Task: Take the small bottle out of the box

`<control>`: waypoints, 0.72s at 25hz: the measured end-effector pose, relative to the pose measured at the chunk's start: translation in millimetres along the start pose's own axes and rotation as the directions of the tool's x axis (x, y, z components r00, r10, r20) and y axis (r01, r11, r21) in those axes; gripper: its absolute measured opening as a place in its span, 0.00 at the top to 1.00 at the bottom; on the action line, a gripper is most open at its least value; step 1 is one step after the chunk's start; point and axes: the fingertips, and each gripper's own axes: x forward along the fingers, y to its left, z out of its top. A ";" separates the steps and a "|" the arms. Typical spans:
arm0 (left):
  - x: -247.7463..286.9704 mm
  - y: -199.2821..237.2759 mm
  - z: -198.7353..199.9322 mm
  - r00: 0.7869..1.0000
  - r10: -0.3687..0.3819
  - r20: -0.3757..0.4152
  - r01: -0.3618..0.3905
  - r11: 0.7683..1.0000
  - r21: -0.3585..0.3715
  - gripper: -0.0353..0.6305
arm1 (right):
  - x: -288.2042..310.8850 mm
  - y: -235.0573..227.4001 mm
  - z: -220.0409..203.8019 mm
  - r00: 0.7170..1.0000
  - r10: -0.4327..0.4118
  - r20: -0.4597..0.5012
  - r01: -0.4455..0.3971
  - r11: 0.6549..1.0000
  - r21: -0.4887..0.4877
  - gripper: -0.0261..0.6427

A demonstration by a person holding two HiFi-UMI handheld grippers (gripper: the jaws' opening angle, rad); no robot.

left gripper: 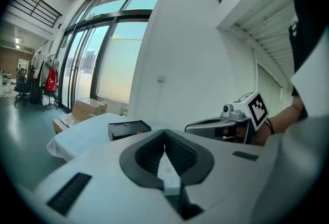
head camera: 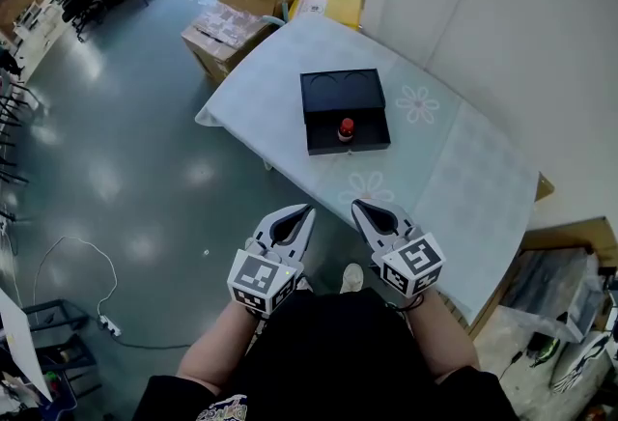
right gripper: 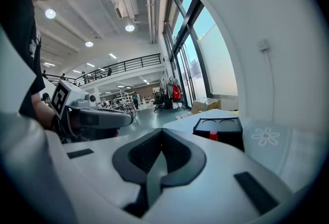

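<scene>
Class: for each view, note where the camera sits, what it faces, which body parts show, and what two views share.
Head view: on the head, steeply down at the table, black box, left gripper, right gripper, forearms.
Left gripper view: on that gripper, along its shut jaws toward the box; the right gripper shows.
Right gripper view: likewise, shut jaws toward the box and small bottle.
Shared: the box.

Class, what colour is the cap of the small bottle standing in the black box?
Red: the small bottle shows it best in the head view.
</scene>
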 end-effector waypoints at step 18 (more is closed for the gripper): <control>-16.9 27.9 -11.3 0.993 -0.116 -0.013 0.116 0.993 0.008 0.91 | 33.0 15.6 -12.9 0.996 -0.085 -0.026 0.086 0.996 0.038 0.93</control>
